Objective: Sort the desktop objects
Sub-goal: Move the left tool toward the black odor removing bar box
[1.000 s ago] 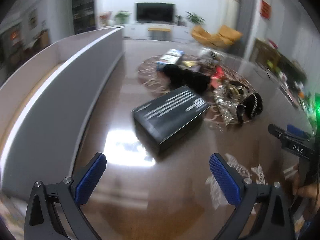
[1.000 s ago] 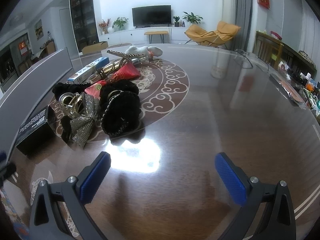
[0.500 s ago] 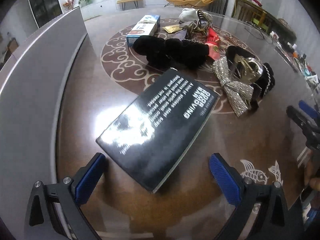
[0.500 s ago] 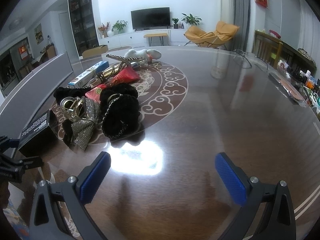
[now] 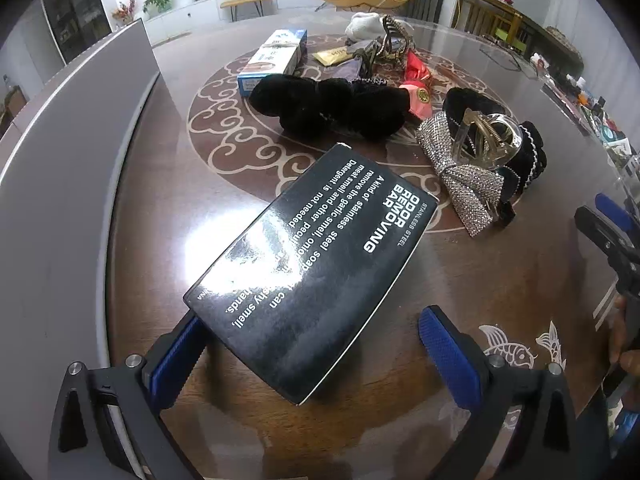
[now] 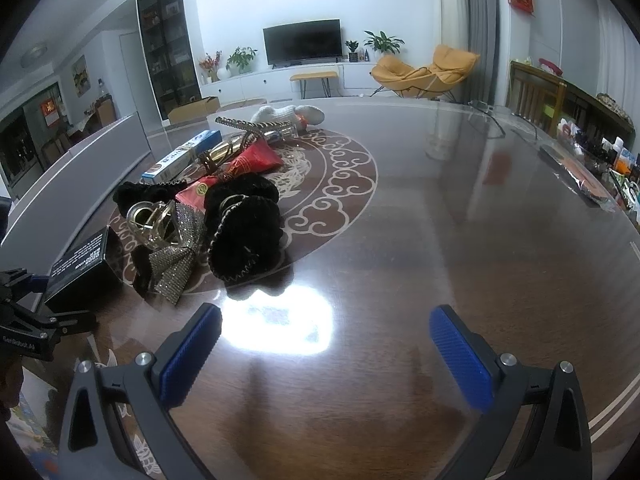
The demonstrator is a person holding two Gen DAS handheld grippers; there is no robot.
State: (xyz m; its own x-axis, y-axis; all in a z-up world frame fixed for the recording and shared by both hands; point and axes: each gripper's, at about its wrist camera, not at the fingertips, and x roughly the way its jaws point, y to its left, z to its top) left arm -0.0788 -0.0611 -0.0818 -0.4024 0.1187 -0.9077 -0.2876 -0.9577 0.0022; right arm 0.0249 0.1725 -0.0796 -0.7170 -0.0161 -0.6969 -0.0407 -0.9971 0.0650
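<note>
- Left gripper (image 5: 308, 344) reaches low over the desk (image 5: 460, 268), tilted down at its surface, jaws spread wide around the near end of the black box (image 5: 312, 268).
- Its left blue pad sits against the box's near left corner; the right pad stands apart from the box's right edge, with bare wood between.
- Black box lies flat on the desk, angled, white lettering up, just short of the round inlaid pattern.
- Beyond the box lies a pile: a black furry band (image 5: 332, 108), a rhinestone bow (image 5: 460, 172) with a clear hair claw (image 5: 488, 140) on it, a red packet (image 5: 416, 80), and a blue-and-white carton (image 5: 276, 56).
- Grey panel (image 5: 68, 168) runs along the desk's left edge.
- Right gripper (image 6: 324, 352) hovers level above a bare, glossy stretch of desk, jaws wide apart and holding nothing; the pile sits ahead and to its left.
- From the right wrist view the left gripper shows at the far left edge, beside the box's end.
</note>
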